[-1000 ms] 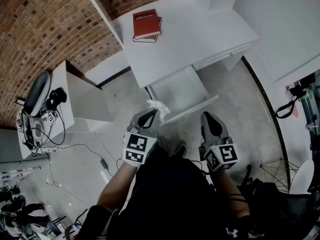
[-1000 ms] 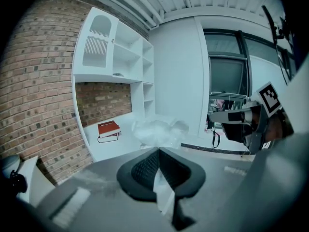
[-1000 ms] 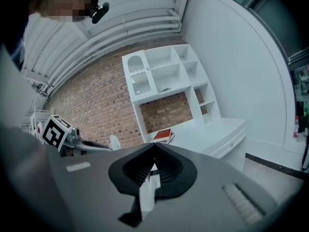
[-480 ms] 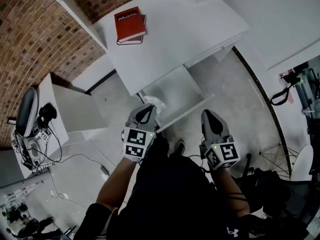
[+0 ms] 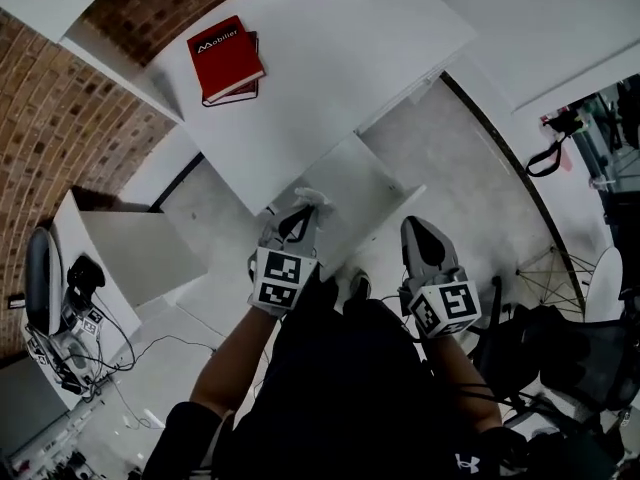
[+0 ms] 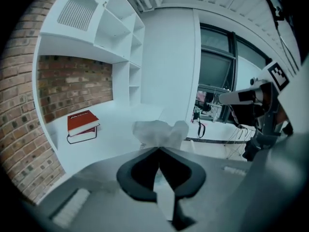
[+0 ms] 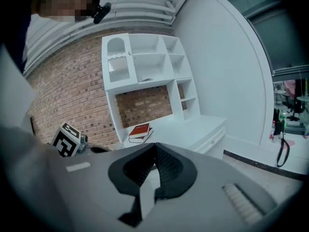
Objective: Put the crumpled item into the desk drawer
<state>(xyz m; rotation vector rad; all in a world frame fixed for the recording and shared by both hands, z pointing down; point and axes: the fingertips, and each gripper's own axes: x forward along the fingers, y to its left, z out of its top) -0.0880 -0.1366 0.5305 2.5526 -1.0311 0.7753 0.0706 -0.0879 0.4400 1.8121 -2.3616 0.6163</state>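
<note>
Gripping: left gripper [image 5: 300,214] [image 6: 158,150], jaws pinched on the crumpled tissue [image 5: 311,198] [image 6: 160,132];
Tissue: over the open desk drawer [image 5: 372,174];
Right gripper [image 5: 420,231] [image 7: 154,147]: jaws together, empty;
Desk: red book [image 5: 225,54] on top

A white desk [image 5: 330,58] is being backed by a brick wall [image 5: 60,118] and topped by white shelves [image 7: 145,57]. A grey floor [image 5: 480,178] is being edged by a dark skirting strip along a plain white wall [image 7: 227,57]. A low white cabinet [image 5: 130,258] is being shown left of the desk. Tall dark-framed windows [image 6: 215,66] are being seen beyond.
</note>
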